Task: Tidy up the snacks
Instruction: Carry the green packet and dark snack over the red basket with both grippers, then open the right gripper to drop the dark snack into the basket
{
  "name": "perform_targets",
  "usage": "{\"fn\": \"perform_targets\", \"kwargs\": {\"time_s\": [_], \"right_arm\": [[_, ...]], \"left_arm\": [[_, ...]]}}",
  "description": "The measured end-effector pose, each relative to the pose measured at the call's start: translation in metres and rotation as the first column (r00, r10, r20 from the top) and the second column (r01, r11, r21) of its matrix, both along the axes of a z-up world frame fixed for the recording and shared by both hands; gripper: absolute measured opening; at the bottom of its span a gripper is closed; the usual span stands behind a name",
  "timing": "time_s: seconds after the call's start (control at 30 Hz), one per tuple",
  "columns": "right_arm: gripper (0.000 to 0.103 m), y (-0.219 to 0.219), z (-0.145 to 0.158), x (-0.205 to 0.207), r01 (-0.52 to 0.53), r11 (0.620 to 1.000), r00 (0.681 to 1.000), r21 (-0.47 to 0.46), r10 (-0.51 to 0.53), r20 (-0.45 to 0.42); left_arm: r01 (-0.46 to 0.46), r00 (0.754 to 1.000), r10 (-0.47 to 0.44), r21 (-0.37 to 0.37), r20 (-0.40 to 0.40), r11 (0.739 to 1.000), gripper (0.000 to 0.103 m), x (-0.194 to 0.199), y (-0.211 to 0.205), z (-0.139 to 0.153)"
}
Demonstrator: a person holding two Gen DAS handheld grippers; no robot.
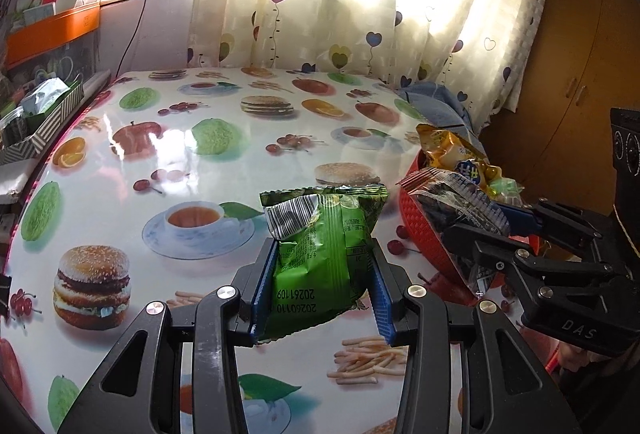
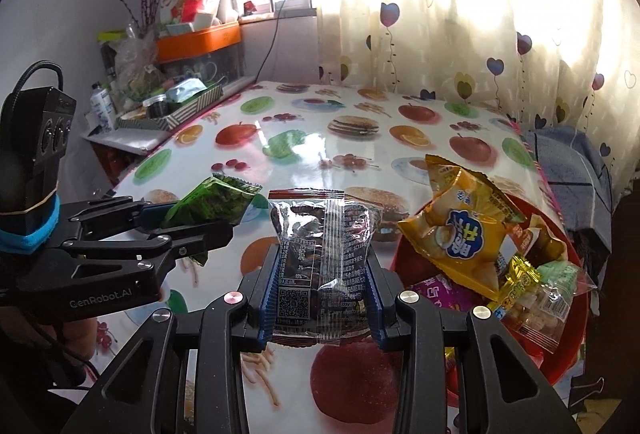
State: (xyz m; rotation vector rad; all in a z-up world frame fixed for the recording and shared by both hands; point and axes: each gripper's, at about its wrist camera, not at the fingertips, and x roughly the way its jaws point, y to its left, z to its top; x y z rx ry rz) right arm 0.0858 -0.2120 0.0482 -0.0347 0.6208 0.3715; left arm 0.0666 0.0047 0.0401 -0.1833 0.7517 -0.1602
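Green snack packet (image 1: 320, 258): foil pouch, back side facing the camera, held clear above the bench (image 1: 168, 162) between the blue pads of the left tool (image 1: 323, 284), which is clamped on its lower half. Legible: a barcode on the folded top flap and the date stamp "20261109 / 20260110", read upside down.

Dark snack packet (image 2: 320, 266): clear wrapper with red edging over dark contents, gripped by the right tool (image 2: 322, 286), also off the bench, just left of the red basket (image 2: 560, 366). Legible: a QR code and fine print too small to read.

Red basket: at the bench's right edge, heaped with packets; topmost a yellow bag (image 2: 460, 234) with a blue logo in large characters.

Step in hand, as judged: two packets lifted out for sorting, not yet set down. The next move calls for choosing a spot on the open bench and lowering each packet before releasing.

Tool bodies read "DAS" and "GenRobot.AI".
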Motion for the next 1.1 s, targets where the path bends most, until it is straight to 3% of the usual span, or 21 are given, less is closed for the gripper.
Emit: {"fn": "perform_targets", "kwargs": {"time_s": [0.37, 0.73, 1.1], "right_arm": [[0.034, -0.051, 0.0, -0.004, 0.127, 0.992, 0.992, 0.025, -0.127, 0.002], [0.034, -0.113, -0.012, -0.006, 0.274, 0.96, 0.962, 0.051, -0.273, -0.028], [0.035, -0.137, -0.03, 0.01, 0.346, 0.936, 0.937, 0.066, -0.341, -0.073]], "left_arm": [[0.103, 0.994, -0.103, -0.002, 0.022, 0.995, 0.044, 0.017, -0.04, 0.009], [0.172, 0.985, -0.172, -0.005, 0.028, 0.985, 0.044, 0.036, -0.073, 0.012], [0.238, 0.971, -0.238, 0.005, 0.028, 0.971, 0.044, 0.046, -0.103, 0.013]]}}
